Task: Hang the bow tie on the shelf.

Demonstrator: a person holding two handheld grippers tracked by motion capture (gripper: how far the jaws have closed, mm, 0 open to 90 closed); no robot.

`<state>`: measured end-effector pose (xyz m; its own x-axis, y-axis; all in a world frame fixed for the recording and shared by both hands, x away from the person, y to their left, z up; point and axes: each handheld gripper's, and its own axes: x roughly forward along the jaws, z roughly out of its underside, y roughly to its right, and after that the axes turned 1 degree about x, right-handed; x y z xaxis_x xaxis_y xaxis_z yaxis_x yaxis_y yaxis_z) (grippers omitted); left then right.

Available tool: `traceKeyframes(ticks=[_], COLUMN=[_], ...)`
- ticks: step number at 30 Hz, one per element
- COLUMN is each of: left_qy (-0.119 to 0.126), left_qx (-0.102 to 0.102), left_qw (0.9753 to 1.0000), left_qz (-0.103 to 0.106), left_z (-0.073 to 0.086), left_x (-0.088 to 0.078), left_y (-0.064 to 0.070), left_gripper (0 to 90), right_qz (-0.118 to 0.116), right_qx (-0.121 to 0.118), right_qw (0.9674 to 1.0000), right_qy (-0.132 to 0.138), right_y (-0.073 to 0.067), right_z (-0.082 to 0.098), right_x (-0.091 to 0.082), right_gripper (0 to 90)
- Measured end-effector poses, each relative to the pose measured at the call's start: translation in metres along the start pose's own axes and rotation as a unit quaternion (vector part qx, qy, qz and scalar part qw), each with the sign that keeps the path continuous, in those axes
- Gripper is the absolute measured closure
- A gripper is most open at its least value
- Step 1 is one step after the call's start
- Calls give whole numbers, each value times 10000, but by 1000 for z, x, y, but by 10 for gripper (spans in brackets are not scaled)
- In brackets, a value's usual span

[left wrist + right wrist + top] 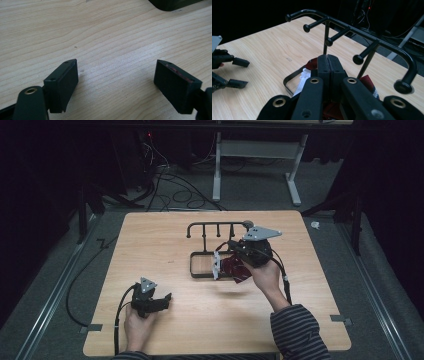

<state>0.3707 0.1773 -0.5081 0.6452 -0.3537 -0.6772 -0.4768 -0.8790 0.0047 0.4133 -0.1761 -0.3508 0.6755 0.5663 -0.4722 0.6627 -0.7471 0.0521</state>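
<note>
Resting low at the near left of the wooden table (pixel 150 250), the left gripper (pixel 161 301) sits in the person's left hand (pixel 136 324) with its jaws spread wide apart and nothing between them. In the left gripper view the two black pads (pixel 62 82) frame only bare wood grain, and a dark rounded edge, too cropped to identify, cuts the top right corner. A black cable (pixel 119 320) trails from this gripper back toward the near edge.

Toward the middle of the table stands a black metal rack (pixel 215 227), a rectangular base frame with an upright rail carrying several knob-ended pegs (pixel 358 59) that point toward the person. Just beside and partly over the base frame hangs a dark red cloth (pixel 235 267) with a white plastic piece (pixel 216 264) at its left edge.

Right of centre, the right gripper (pixel 235 251), held in the right hand (pixel 265 275) above a striped sleeve (pixel 297 330), has its jaws pressed together on the red cloth. In the right gripper view the pads (pixel 323 66) meet flush, with red fabric showing at both sides and the white piece just below left, in front of the rack's pegs.
</note>
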Motion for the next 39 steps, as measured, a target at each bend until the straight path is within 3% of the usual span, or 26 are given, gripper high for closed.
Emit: traceKeyframes(ticks=[24,39], left_qy=[1,0], left_qx=[-2,-1], left_qw=[10000,10000], left_qz=[1,0], left_z=[0,0], left_x=[0,0], left_y=[0,0], left_gripper=[200,199], right_qz=[-7,194], right_qx=[120,312], right_qw=[9999,9993], right_qy=[83,83], right_y=[-1,7], right_z=[-19,-23], right_x=[23,32], right_gripper=[900,900])
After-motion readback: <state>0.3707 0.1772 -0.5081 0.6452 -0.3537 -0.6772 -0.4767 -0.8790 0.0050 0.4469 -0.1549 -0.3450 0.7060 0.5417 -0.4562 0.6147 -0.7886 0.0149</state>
